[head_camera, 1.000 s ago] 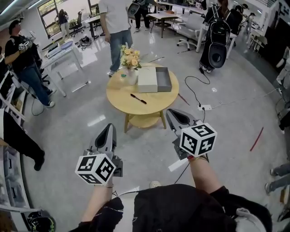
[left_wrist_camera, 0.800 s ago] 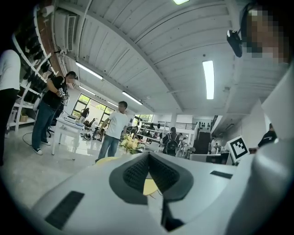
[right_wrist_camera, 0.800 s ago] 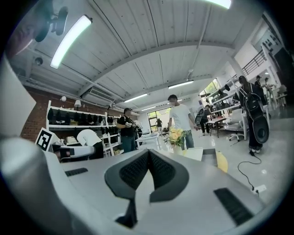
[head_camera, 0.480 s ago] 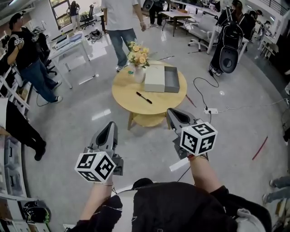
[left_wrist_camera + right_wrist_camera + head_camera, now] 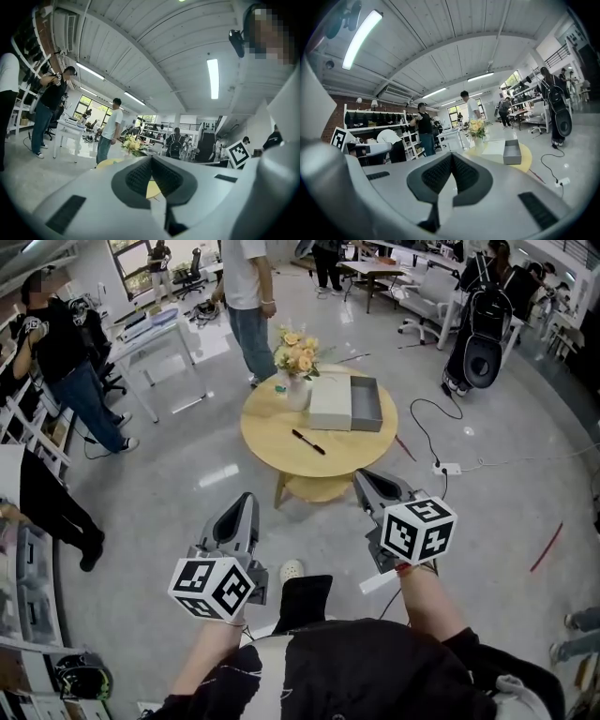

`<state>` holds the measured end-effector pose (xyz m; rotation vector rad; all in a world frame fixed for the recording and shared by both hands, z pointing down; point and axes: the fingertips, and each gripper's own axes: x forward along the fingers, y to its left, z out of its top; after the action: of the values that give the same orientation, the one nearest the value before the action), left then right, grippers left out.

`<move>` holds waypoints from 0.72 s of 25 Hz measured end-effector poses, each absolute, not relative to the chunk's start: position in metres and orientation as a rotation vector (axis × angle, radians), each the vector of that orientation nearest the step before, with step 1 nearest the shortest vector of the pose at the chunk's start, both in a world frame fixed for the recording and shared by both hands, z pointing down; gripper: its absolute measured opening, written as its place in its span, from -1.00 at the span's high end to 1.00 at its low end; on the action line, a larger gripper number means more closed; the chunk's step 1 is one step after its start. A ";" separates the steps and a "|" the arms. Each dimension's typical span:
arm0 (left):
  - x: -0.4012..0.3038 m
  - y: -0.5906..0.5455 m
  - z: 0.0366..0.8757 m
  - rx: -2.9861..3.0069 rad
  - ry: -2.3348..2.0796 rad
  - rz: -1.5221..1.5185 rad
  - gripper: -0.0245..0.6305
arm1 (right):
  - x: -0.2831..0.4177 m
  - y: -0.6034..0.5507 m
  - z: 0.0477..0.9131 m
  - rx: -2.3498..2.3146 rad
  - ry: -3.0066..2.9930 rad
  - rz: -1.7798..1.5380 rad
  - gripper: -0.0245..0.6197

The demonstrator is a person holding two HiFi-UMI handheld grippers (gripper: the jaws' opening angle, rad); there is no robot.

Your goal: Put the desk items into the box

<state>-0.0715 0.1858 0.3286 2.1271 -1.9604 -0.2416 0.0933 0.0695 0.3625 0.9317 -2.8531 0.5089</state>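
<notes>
Left claw (image 5: 241, 514) and right claw (image 5: 375, 488), both closed, empty.

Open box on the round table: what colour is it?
The box is grey, inside and out; the head view shows it best.

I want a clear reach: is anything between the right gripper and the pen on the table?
Nothing visible does. The pen lies alone on bare wood of the table, and only tabletop and floor show between it and the shut right gripper. The vase stands farther back.
</notes>
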 end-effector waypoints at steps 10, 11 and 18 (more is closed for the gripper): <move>-0.089 0.159 0.339 2.139 -1.911 -0.269 0.89 | 0.082 0.052 0.365 0.981 -2.809 0.450 0.91; -0.089 0.155 0.339 2.143 -1.904 -0.270 0.89 | 0.081 0.049 0.365 0.988 -2.809 0.444 0.91; -0.099 0.120 0.332 2.179 -1.865 -0.279 0.89 | 0.067 0.026 0.363 1.001 -2.798 0.454 0.91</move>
<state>-0.0991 0.1204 0.3324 2.1794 -1.8649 -0.2793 0.0672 0.0256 0.3633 1.0010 -2.7983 0.4536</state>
